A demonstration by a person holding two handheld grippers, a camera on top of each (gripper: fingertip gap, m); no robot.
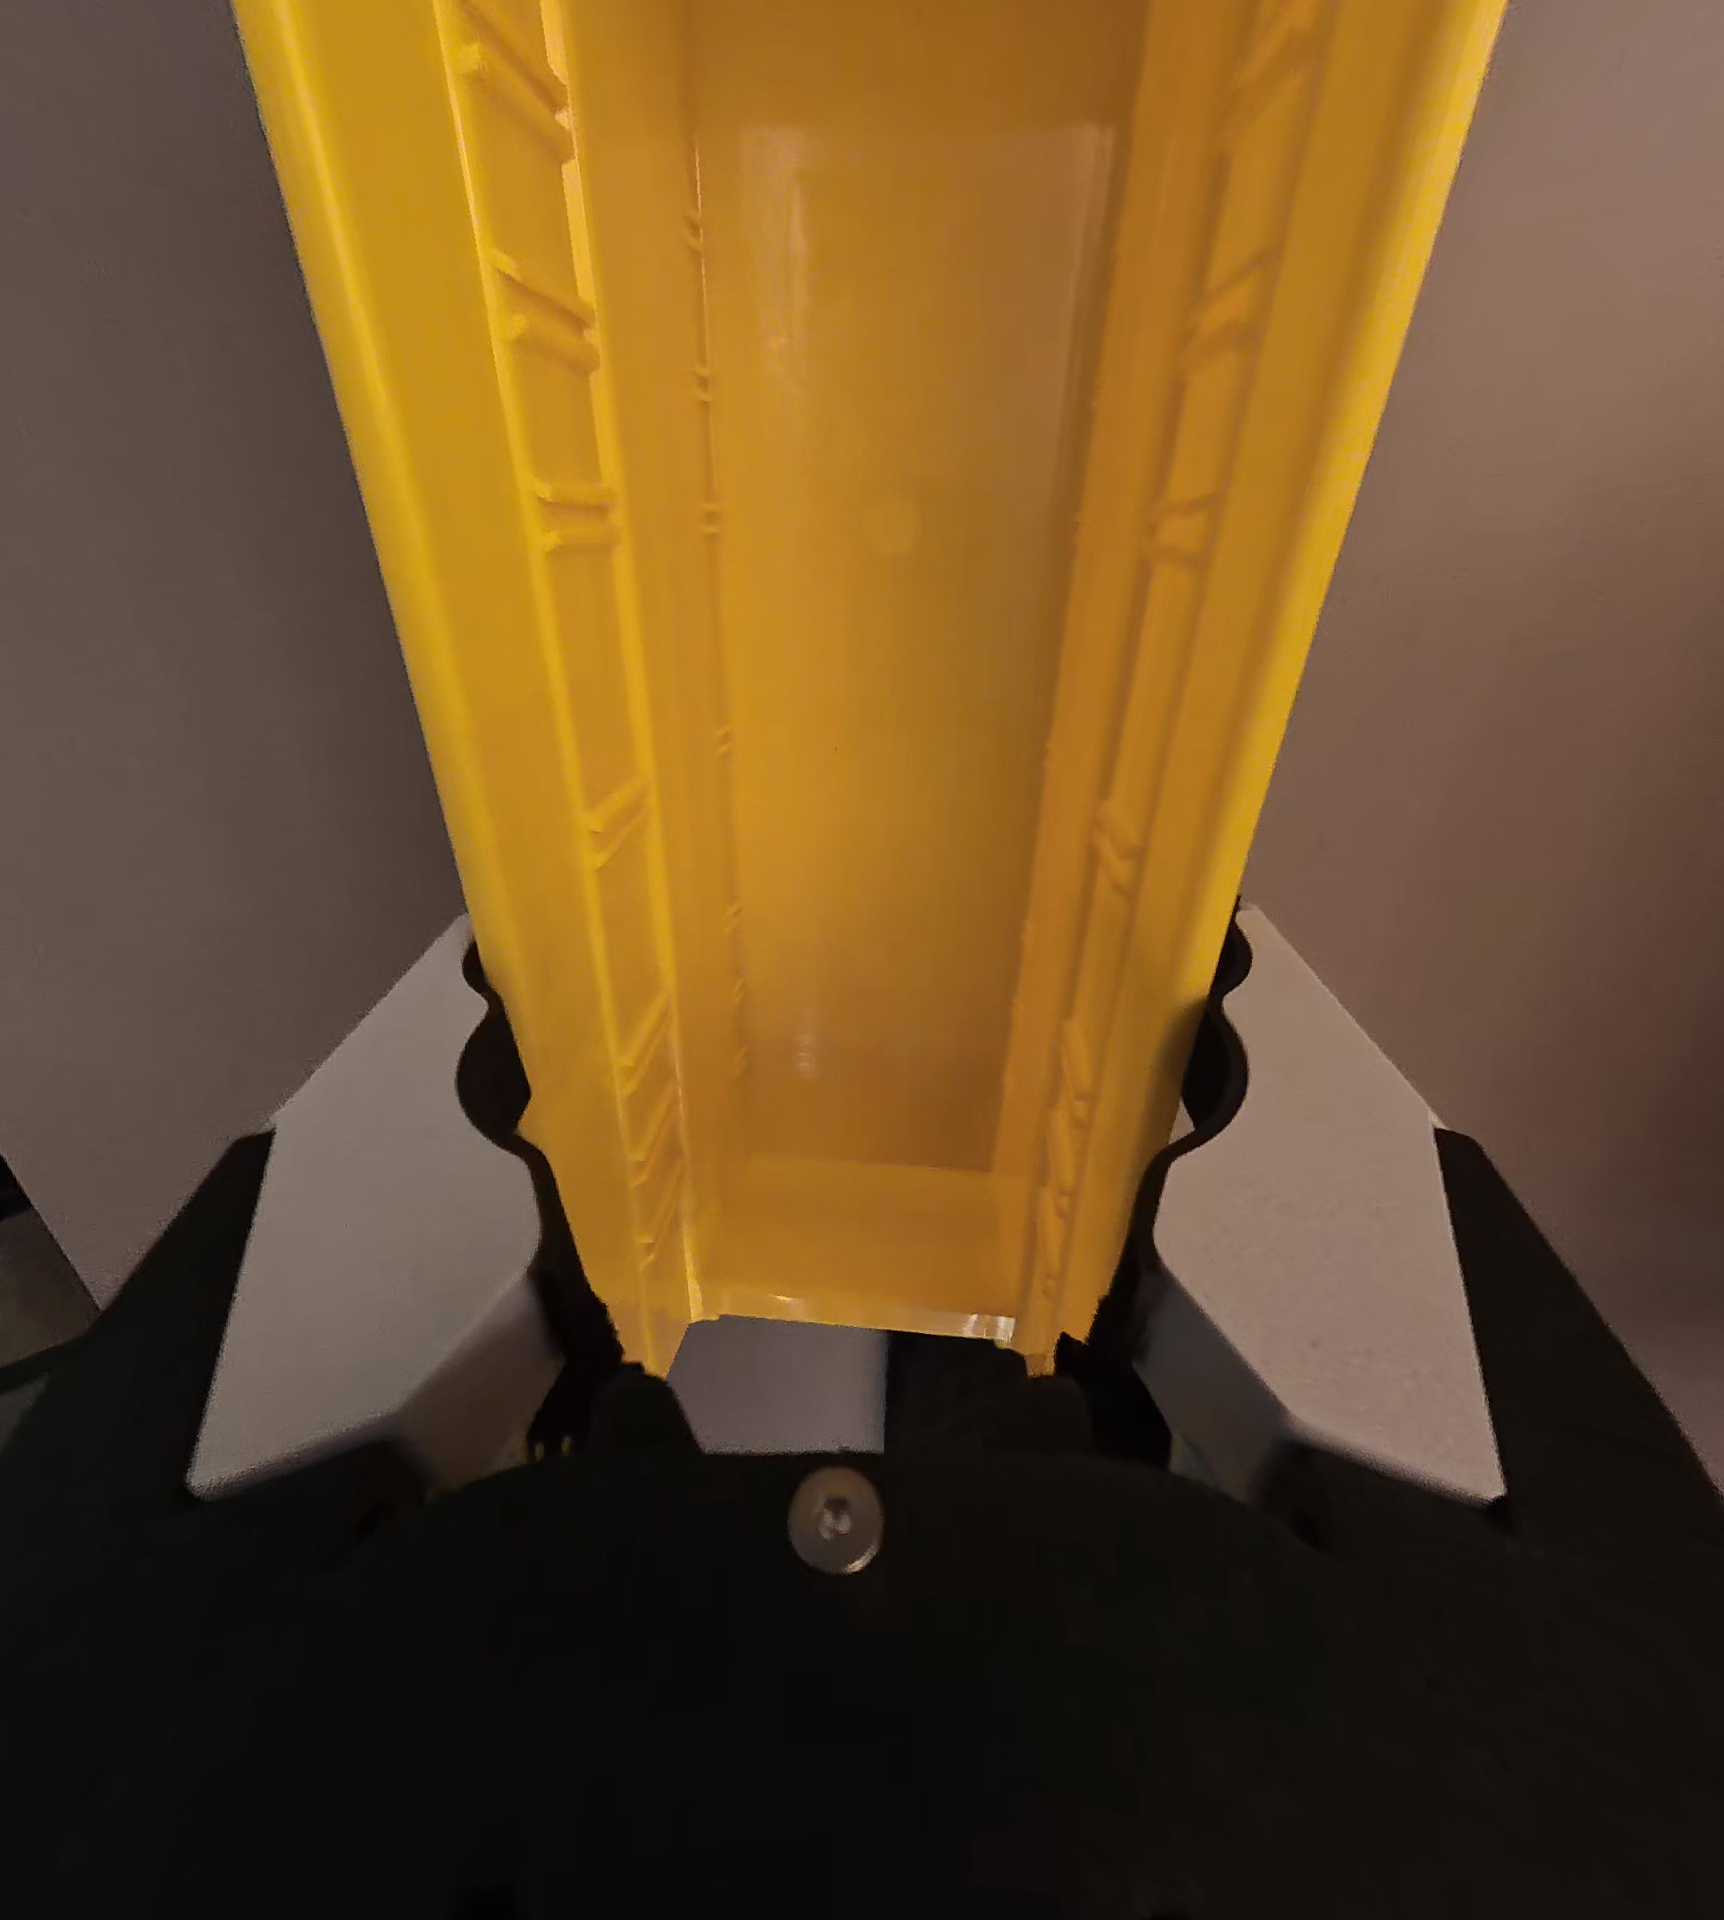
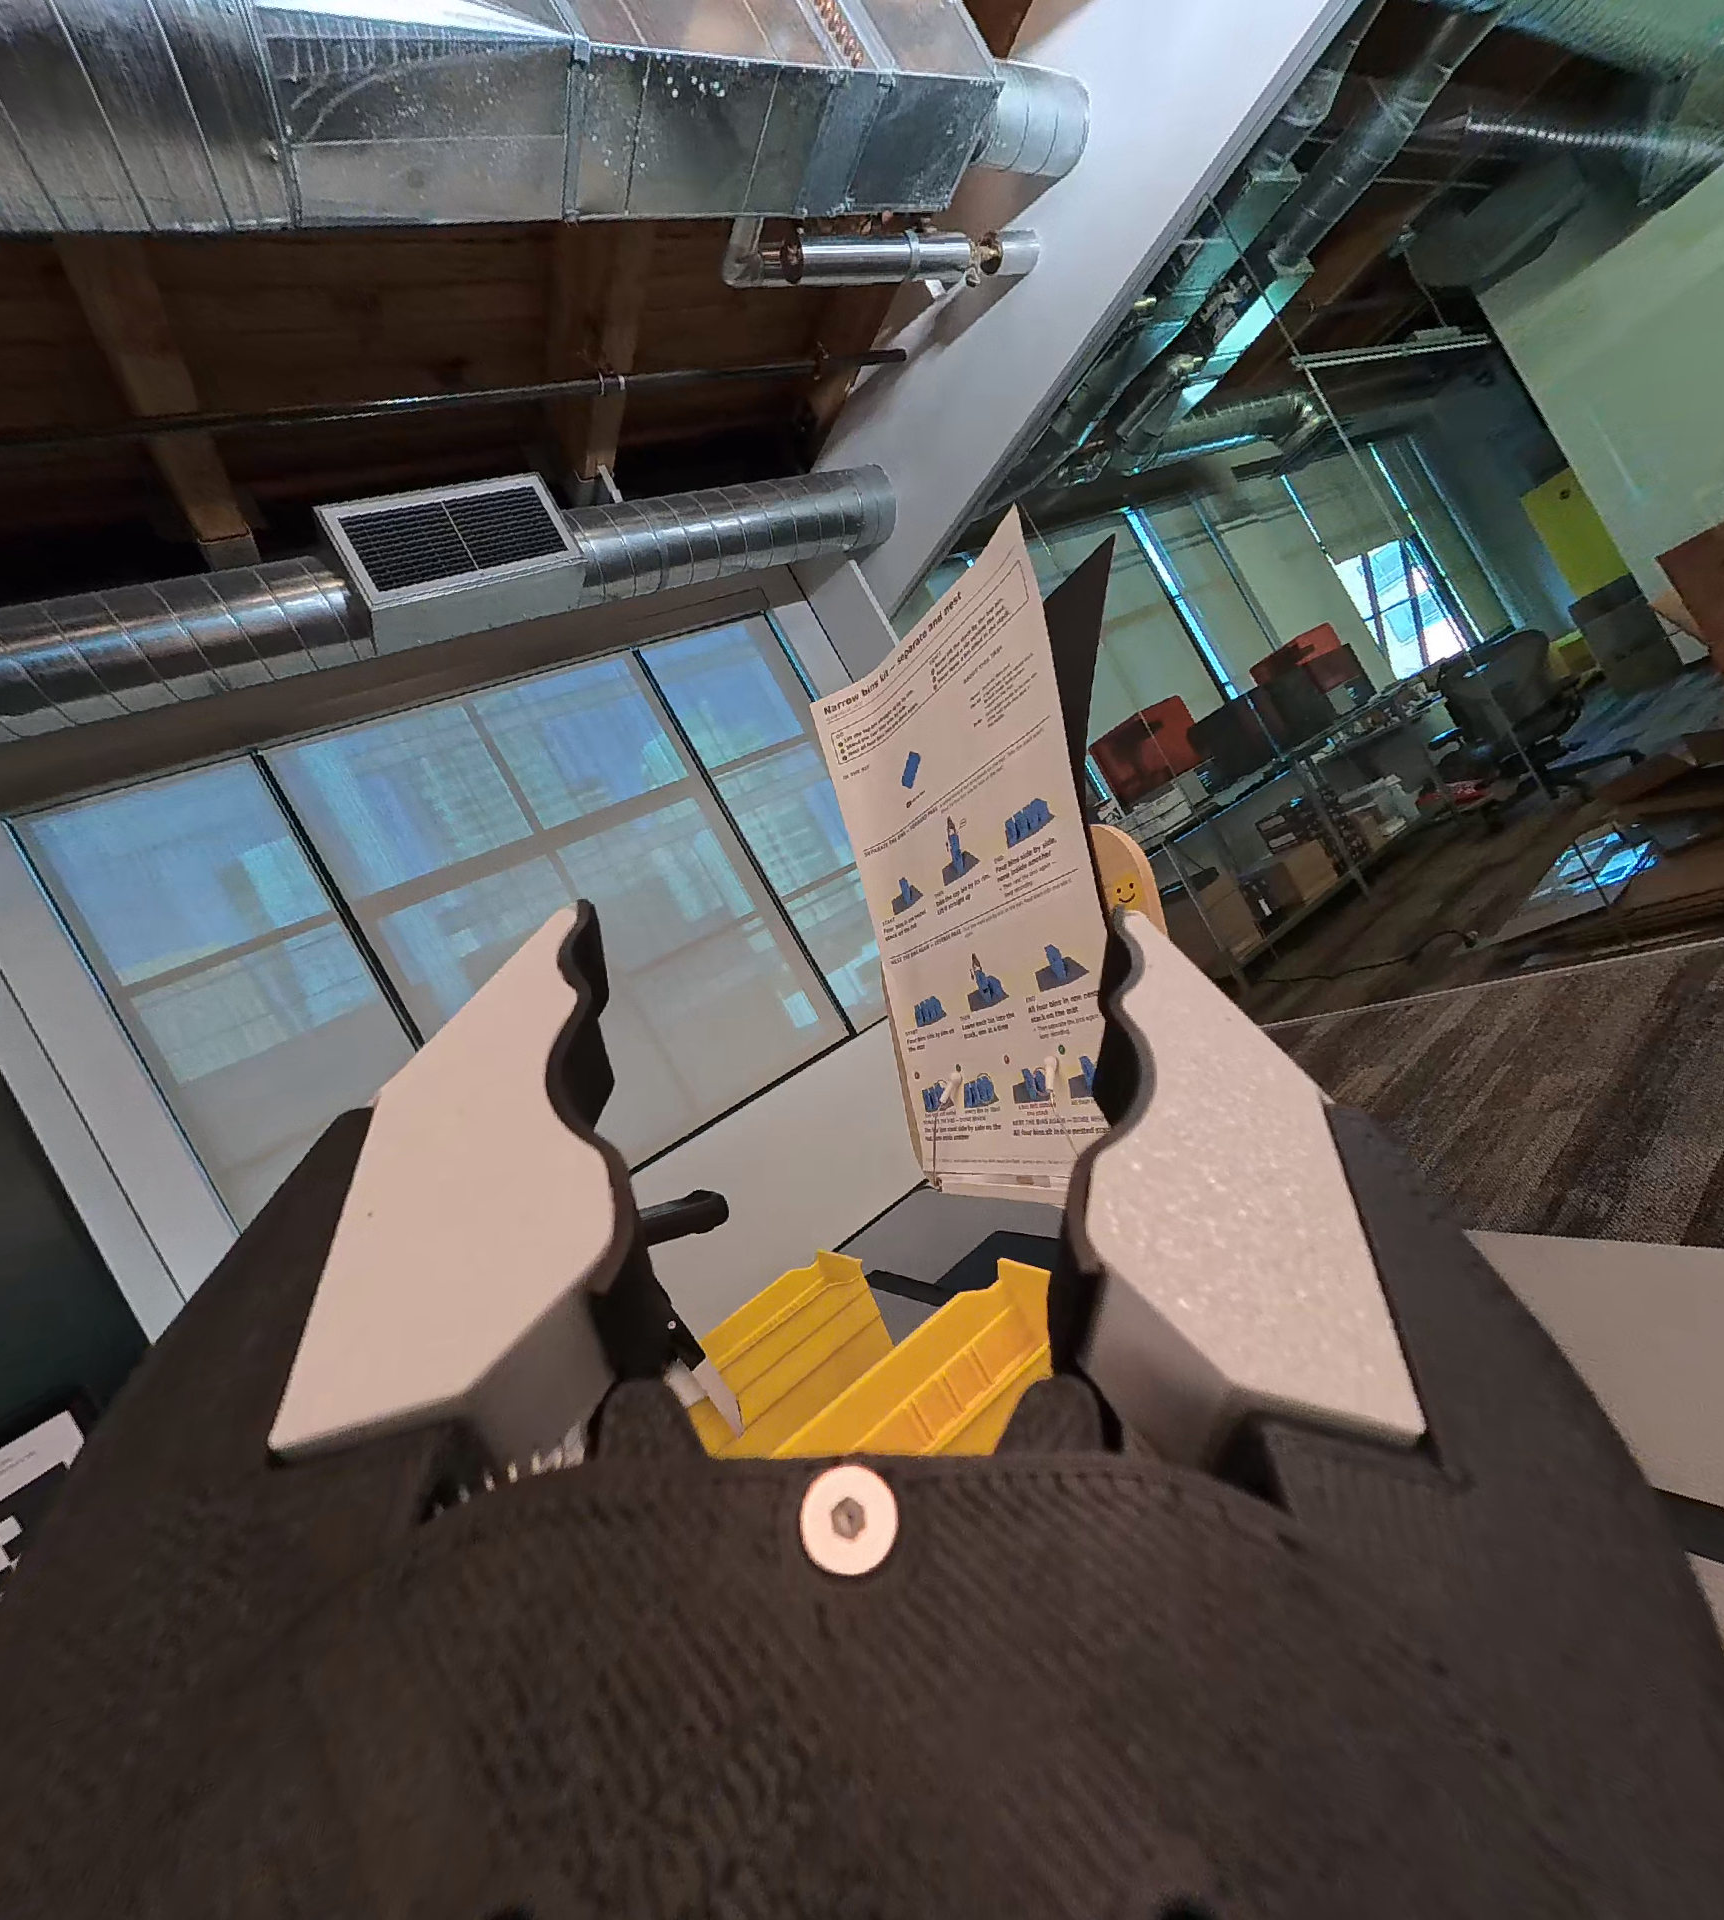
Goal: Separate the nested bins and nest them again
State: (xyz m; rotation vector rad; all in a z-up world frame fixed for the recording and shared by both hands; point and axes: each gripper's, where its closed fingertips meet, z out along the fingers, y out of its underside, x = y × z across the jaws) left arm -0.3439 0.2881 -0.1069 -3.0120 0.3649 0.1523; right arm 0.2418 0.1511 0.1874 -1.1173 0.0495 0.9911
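Note:
In the left wrist view a long, narrow yellow bin [image 1: 899,644] runs away from me with its open side facing the camera. My left gripper [image 1: 858,951] is shut on it: the black pads [image 1: 489,1049] press on both of its long outer sides near the close end. My right gripper [image 2: 853,956] is open with nothing between its fingers, and points up toward the windows. Two more yellow bins [image 2: 796,1340] [image 2: 951,1371] lie side by side on the table low between its fingers, beyond them and untouched.
A plain grey surface [image 1: 110,520] fills the left wrist view behind the bin. In the right wrist view a printed instruction sheet [image 2: 962,862] stands upright past the bins. Windows [image 2: 401,883], ceiling ducts [image 2: 422,114] and carpet [image 2: 1564,1091] surround it.

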